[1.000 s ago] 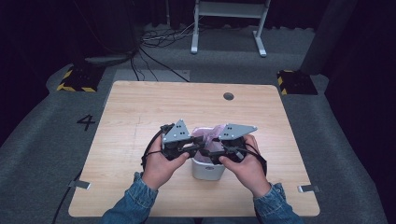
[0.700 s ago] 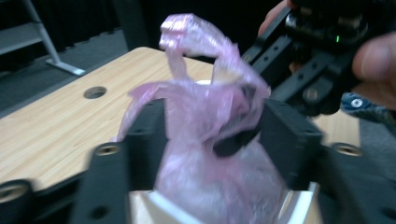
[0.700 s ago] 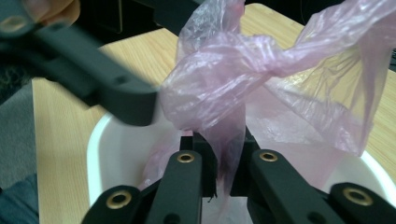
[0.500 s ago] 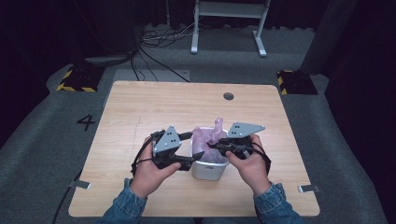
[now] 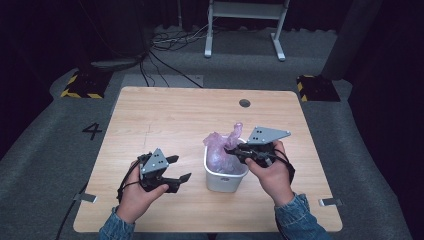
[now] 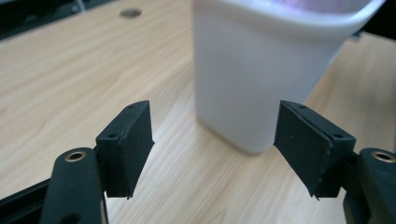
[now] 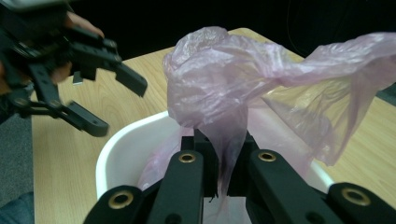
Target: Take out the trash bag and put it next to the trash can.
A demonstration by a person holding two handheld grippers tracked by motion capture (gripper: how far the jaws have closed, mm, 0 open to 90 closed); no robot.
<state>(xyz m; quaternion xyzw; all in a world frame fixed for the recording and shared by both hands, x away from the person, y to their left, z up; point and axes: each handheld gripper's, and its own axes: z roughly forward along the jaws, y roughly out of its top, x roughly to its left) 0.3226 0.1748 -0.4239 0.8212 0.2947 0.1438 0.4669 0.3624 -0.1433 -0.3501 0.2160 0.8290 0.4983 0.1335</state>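
A small white bin point(image 5: 224, 179) stands on the wooden table point(image 5: 165, 115), with a thin purple plastic bag point(image 5: 220, 145) partly inside it and rising above its rim. My right gripper point(image 5: 231, 149) is over the bin's right rim, shut on a fold of the bag point(image 7: 224, 79) between its jaws point(image 7: 219, 154). My left gripper point(image 5: 181, 168) hovers low to the left of the bin, apart from it. Its jaws have just opened and hold nothing point(image 6: 215, 149). The bin's white wall point(image 6: 261, 70) stands just beyond them.
A round cable hole point(image 5: 244, 103) sits near the table's far edge. Bare tabletop lies left of and behind the bin. Beyond the table are floor cables point(image 5: 165, 45), a white stand point(image 5: 245, 20) and yellow-striped blocks point(image 5: 82, 85). The left gripper point(image 7: 93, 102) shows across the bin rim point(image 7: 116, 149).
My left gripper let go at the bin, opened, and moved left and down toward the table. My right gripper closed on the bag and stayed over the bin.
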